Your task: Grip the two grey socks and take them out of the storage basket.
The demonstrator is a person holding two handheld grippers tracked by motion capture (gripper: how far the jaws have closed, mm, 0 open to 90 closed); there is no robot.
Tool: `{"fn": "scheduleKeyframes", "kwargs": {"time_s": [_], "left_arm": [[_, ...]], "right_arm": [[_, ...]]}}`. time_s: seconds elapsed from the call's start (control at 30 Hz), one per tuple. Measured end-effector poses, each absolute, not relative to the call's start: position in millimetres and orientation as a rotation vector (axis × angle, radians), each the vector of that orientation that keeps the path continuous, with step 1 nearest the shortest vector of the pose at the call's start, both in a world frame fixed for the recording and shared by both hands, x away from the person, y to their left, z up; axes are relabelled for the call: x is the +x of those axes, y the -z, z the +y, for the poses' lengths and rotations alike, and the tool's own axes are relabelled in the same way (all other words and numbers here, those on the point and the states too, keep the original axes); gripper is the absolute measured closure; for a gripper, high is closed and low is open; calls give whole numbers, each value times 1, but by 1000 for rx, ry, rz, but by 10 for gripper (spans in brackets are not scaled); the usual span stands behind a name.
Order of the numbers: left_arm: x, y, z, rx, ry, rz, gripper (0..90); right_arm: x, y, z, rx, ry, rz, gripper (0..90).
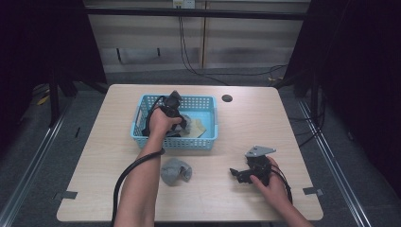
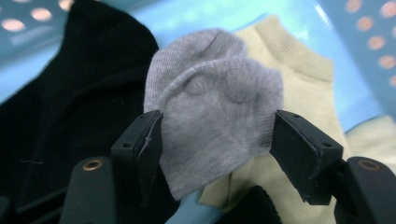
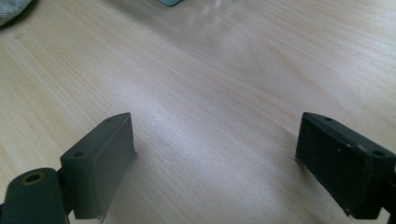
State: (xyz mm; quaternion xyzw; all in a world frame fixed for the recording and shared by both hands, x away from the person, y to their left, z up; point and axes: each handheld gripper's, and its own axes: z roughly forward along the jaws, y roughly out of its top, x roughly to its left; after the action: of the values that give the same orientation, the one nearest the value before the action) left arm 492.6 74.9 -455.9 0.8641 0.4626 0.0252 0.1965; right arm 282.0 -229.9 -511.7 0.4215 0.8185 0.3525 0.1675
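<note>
A blue plastic basket (image 1: 208,142) stands on the far half of the wooden table (image 1: 255,127). Inside it lie a grey sock (image 2: 210,107), a black sock (image 2: 79,93) and a beige sock (image 2: 308,88). My left gripper (image 1: 182,124) reaches down into the basket. In the left gripper view it (image 2: 215,144) stands open with the grey sock between its jaws, the pads at the sock's edges. My right gripper (image 1: 236,174) rests low over the table near the front right. It (image 3: 215,158) is open above bare wood.
Another grey sock (image 1: 176,171) lies bunched on the table in front of the basket, between my two arms; its edge (image 3: 11,11) shows in the right gripper view. A round hole (image 1: 227,98) sits near the table's far edge.
</note>
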Motion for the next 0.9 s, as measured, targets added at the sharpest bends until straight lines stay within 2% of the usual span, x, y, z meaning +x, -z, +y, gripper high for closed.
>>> {"fn": "scheduleKeyframes", "kwargs": {"time_s": [0.13, 0.23, 0.33, 0.43, 0.47, 0.5, 0.6, 0.77, 0.9], "left_arm": [[492, 458, 71, 2447, -71, 1293, 341], [492, 461, 69, 2488, -64, 1288, 382], [491, 462, 69, 2528, -85, 1279, 476], [490, 462, 69, 2547, -33, 1297, 576], [490, 462, 69, 2547, -33, 1297, 667], [489, 467, 69, 2548, 34, 1302, 698], [489, 467, 69, 2527, 50, 1330, 757], [488, 461, 67, 2545, 96, 1353, 815], [488, 449, 68, 2518, 95, 1345, 818]], "right_arm": [[282, 512, -230, 1197, -1004, 2329, 110], [282, 512, -230, 1198, -1003, 2329, 110], [282, 512, -230, 1198, -1003, 2329, 110], [282, 512, -230, 1200, -1003, 2328, 110], [282, 512, -230, 1200, -1003, 2328, 110], [282, 512, -230, 1201, -1003, 2329, 110], [282, 512, -230, 1201, -1003, 2329, 110], [282, 512, -230, 1201, -1003, 2329, 110], [282, 512, -230, 1199, -1004, 2329, 110]]}}
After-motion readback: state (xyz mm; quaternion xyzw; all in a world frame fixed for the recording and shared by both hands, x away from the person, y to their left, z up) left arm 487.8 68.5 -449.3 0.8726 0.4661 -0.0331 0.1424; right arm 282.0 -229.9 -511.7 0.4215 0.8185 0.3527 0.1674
